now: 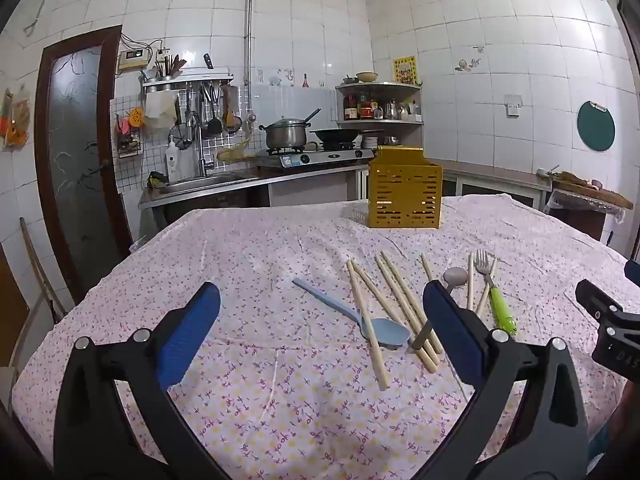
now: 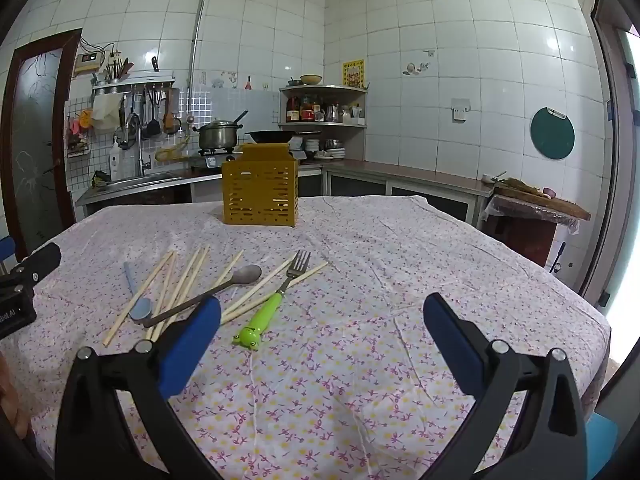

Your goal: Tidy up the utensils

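Both of your grippers hover above the table with jaws spread wide and nothing between them: the left gripper (image 1: pixel 320 320) and the right gripper (image 2: pixel 322 322). Nothing has gone into the yellow holder (image 2: pixel 260 196) as far as can be seen, so the sorting looks to be at its start.

Take the yellow holder as your landmark. It stands upright on the floral tablecloth (image 2: pixel 360 380), at the far side. The utensils lie in a loose heap in front of it, well apart from it and nearer to you: several wooden chopsticks (image 1: pixel 404 304), a blue spoon (image 1: pixel 352 316), a grey spoon (image 2: pixel 224 288) and a green-handled fork (image 2: pixel 276 300).

The fork is likely the easiest first pick. It lies on the edge of the heap farthest right of the holder, with its green handle pointing away from the holder and mostly clear, though it seems to cross two chopsticks near its neck. Bring the right gripper down over the thick handle, square to its length, and close there rather than on the thin metal. Lift straight up, so you don't drag the chopsticks. The blue spoon has a chopstick lying across its bowl; leave it until that is moved.
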A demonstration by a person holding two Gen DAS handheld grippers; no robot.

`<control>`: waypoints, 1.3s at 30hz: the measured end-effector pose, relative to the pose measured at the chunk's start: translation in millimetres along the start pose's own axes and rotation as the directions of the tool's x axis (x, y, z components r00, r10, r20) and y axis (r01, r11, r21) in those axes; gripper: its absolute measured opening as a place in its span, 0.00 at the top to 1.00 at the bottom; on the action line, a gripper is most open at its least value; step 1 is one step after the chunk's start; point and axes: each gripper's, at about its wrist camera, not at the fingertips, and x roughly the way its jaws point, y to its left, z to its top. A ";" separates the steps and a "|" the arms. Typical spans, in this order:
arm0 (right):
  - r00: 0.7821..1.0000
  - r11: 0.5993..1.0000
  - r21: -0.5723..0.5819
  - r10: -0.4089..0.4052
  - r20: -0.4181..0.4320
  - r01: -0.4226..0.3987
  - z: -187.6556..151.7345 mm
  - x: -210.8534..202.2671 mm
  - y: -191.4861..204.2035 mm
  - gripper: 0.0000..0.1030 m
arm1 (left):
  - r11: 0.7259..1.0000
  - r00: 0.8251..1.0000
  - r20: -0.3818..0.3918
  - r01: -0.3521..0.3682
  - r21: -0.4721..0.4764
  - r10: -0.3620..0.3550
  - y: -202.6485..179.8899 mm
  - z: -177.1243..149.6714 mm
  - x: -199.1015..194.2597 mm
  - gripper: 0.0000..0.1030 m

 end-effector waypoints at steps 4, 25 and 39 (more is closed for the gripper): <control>1.000 1.000 0.002 0.000 0.005 0.000 -0.1 -0.8 -0.6 0.04 | 1.000 1.000 -0.001 0.002 0.005 -0.002 -2.7 -0.2 1.8 0.05; 1.000 1.000 -0.002 -0.005 0.020 0.005 4.6 -4.9 -1.4 0.04 | 1.000 0.999 0.034 0.014 -0.009 -0.014 2.6 7.2 -7.1 0.05; 1.000 1.000 0.006 -0.014 0.018 0.014 2.6 -6.5 0.0 0.04 | 1.000 0.999 0.035 0.017 -0.009 -0.016 4.3 8.9 -8.4 0.05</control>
